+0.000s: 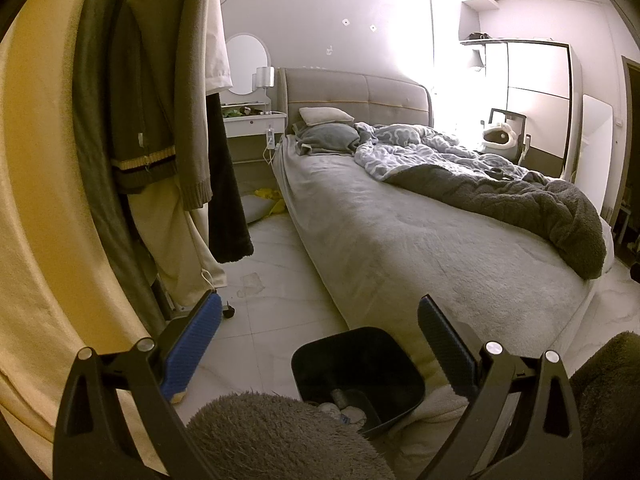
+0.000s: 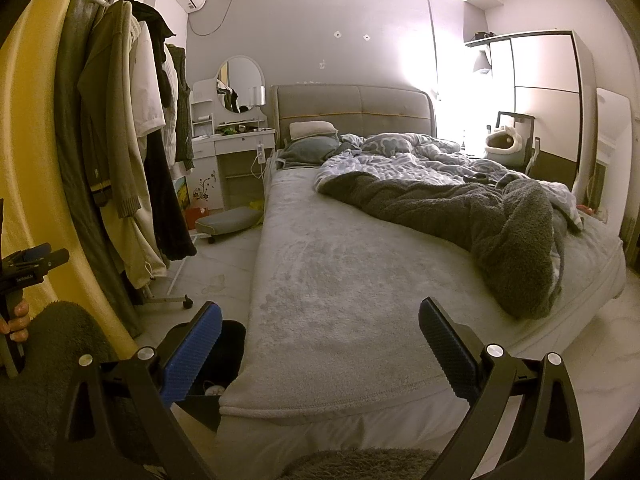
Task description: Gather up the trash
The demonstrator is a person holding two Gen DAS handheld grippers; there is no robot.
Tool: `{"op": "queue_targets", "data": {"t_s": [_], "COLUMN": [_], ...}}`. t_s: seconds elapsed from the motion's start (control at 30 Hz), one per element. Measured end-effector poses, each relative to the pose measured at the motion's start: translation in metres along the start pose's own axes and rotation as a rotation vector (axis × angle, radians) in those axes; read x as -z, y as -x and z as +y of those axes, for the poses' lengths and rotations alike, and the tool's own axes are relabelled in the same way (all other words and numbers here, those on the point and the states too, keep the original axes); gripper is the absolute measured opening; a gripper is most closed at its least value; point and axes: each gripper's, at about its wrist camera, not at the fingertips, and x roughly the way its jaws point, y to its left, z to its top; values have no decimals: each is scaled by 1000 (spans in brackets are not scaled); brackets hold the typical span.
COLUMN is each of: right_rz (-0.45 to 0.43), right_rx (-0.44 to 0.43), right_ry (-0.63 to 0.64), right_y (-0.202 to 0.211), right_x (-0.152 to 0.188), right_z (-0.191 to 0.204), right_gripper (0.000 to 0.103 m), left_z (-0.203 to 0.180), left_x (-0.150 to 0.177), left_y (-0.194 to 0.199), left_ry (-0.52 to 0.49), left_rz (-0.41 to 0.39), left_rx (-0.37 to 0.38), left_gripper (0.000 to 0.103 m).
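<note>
A black trash bin (image 1: 360,376) stands on the white floor at the bed's near corner, with pale crumpled trash (image 1: 348,412) inside. My left gripper (image 1: 320,320) is open and empty, just above and in front of the bin. A clear plastic scrap (image 1: 250,282) lies on the floor by the clothes rack. Yellow litter (image 1: 272,200) lies on the floor near the headboard. In the right wrist view the bin (image 2: 224,356) shows partly behind the left finger. My right gripper (image 2: 320,320) is open and empty over the bed's near end. The left gripper also shows there at the far left (image 2: 28,268).
A large bed (image 2: 360,280) with a grey cover and rumpled blankets (image 2: 480,216) fills the middle. A wheeled clothes rack with hanging coats (image 2: 132,160) stands left. A white dresser with mirror (image 2: 236,136) is by the headboard. A yellow curtain (image 1: 36,200) is close on the left.
</note>
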Motion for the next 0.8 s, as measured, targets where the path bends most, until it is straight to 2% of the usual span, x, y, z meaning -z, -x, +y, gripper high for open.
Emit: {"op": "queue_targets", "data": {"t_s": [0.8], "right_rz": [0], "right_rx": [-1], "right_ry": [2], "right_y": [0], "right_x": [-1], "right_z": [-1], "right_gripper": [100], "left_z": [0], "left_x": [-1], "left_y": [0], "left_ry": [1], "left_rz": [1], "left_rx": [0], "left_gripper": [100]}}
